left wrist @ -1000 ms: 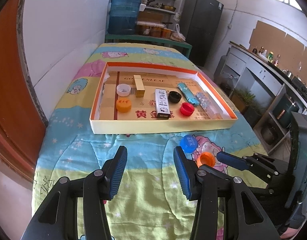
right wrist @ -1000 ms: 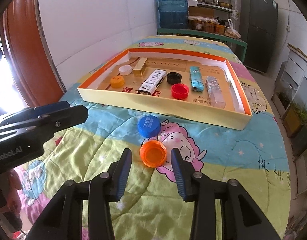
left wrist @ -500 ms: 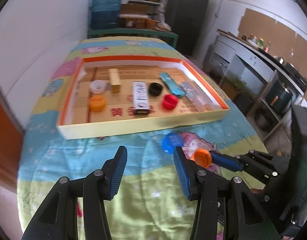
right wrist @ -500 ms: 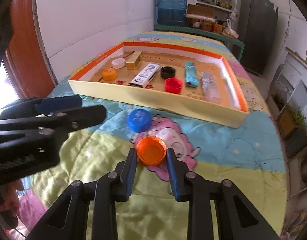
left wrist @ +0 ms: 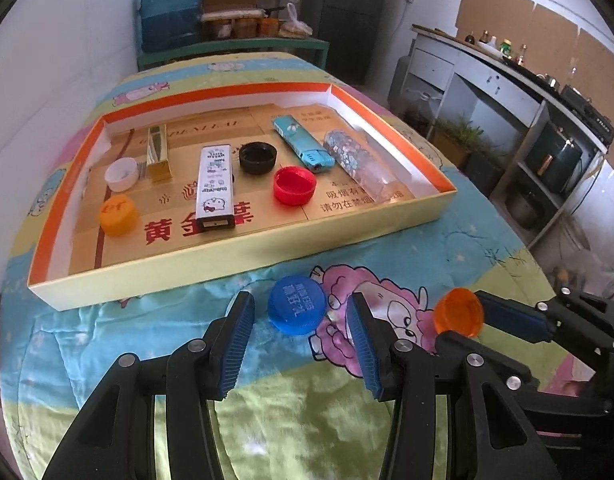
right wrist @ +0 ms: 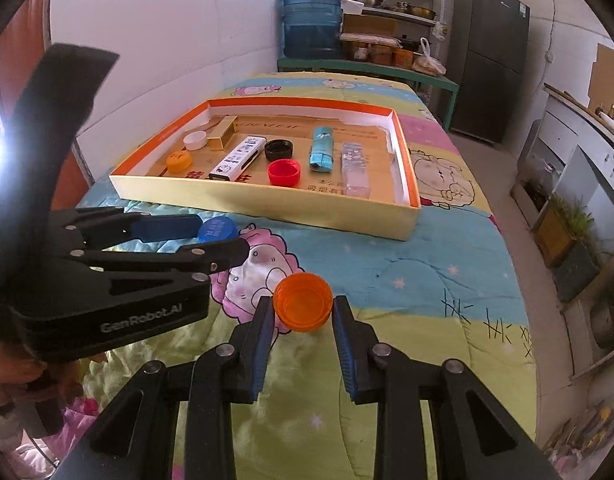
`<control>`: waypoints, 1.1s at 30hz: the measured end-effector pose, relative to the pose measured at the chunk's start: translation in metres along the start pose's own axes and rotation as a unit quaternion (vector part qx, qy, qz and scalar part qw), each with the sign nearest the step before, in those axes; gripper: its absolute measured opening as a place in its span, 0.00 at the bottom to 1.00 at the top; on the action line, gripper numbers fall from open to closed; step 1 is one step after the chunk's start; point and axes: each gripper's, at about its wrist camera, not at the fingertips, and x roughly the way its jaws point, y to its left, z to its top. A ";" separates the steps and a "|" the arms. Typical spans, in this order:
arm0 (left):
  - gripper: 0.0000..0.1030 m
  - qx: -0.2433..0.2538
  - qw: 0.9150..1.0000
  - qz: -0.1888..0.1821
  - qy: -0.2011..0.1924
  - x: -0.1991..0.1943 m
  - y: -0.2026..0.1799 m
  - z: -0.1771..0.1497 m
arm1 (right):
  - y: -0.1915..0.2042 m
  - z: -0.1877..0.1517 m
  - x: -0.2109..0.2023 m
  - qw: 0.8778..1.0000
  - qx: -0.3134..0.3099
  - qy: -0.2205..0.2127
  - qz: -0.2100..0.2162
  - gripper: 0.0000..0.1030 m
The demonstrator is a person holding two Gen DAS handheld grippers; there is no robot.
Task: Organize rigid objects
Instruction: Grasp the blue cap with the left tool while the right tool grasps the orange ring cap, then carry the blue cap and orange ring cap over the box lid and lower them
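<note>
A blue bottle cap (left wrist: 297, 310) lies on the cartoon blanket just in front of the shallow orange-rimmed tray (left wrist: 243, 268). My left gripper (left wrist: 299, 300) is open and straddles it, with a gap between each pad and the cap. To its right, my right gripper (left wrist: 463, 320) is shut on an orange cap (left wrist: 459, 312), which is tipped on edge. In the right wrist view the orange cap (right wrist: 303, 302) sits pinched between the blue pads of the right gripper (right wrist: 303, 312), its hollow side facing the camera. The left gripper (right wrist: 221, 236) reaches in from the left around the blue cap (right wrist: 218, 230).
The tray (right wrist: 267, 204) holds a white cap (left wrist: 121, 174), a small orange cap (left wrist: 118, 214), a gold box (left wrist: 158, 154), a white lighter box (left wrist: 215, 188), a black cap (left wrist: 258, 157), a red cap (left wrist: 294, 185), a teal lighter (left wrist: 303, 144) and a patterned clear case (left wrist: 359, 164). A wall runs along the left; the bed's edge drops off at the right.
The right gripper closed on the orange cap and tipped it up off the blanket. The left gripper moved forward and to the right until it straddled the blue cap.
</note>
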 end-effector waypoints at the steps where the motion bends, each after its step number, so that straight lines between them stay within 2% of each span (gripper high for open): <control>1: 0.48 0.000 1.000 0.001 0.000 0.001 0.000 0.001 | 0.000 0.000 0.000 1.000 0.001 0.000 0.001 0.29; 4: 0.48 -0.004 1.000 0.002 -0.001 0.002 0.000 0.001 | 0.000 0.000 0.002 1.000 0.003 0.001 0.004 0.29; 10: 0.30 -0.005 1.000 0.015 -0.005 0.001 0.003 -0.001 | -0.001 -0.002 0.004 1.000 0.008 0.002 0.009 0.29; 21: 0.30 -0.030 0.999 -0.010 -0.010 -0.006 0.012 -0.001 | -0.003 -0.001 0.007 1.000 0.014 0.000 0.016 0.29; 33: 0.30 -0.054 0.998 -0.014 -0.039 -0.037 0.027 0.011 | 0.001 0.021 0.005 1.000 0.007 -0.018 0.022 0.29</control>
